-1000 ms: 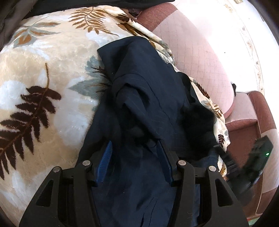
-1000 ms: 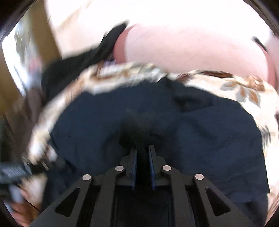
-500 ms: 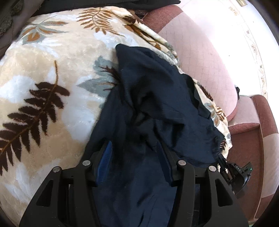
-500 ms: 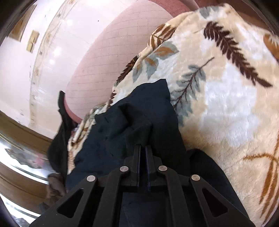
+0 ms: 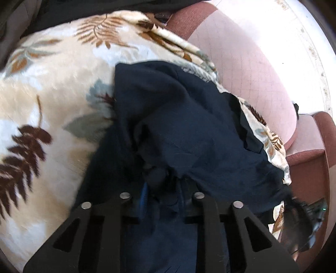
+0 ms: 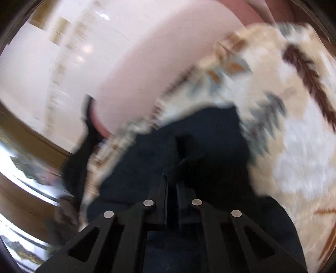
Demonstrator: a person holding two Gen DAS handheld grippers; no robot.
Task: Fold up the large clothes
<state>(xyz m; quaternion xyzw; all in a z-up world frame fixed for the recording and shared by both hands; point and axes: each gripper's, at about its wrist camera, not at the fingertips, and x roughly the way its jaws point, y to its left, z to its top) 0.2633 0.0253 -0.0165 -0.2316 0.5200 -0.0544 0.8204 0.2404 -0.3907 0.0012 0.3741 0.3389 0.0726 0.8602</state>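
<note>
A dark navy garment [image 5: 189, 130] lies crumpled on a cream blanket with a fern-leaf print [image 5: 52, 109]. My left gripper [image 5: 161, 189] sits over its near part with the jaws narrowed around a bunch of the cloth. The garment also shows in the right wrist view [image 6: 210, 134], which is blurred. My right gripper [image 6: 172, 184] is shut on a fold of the garment that sticks up between the fingers. The right gripper also shows at the lower right of the left wrist view [image 5: 313, 214].
The blanket [image 6: 294, 136] covers a pink and maroon sofa [image 5: 252, 69]. The sofa's backrest [image 6: 151, 69] and an armrest [image 5: 323, 134] border the blanket. Dark clothing [image 5: 84, 8] lies at the far edge.
My left gripper's jaws have closed in from wide open onto the cloth. My right gripper, still shut on the garment, has swung quickly; its view is blurred.
</note>
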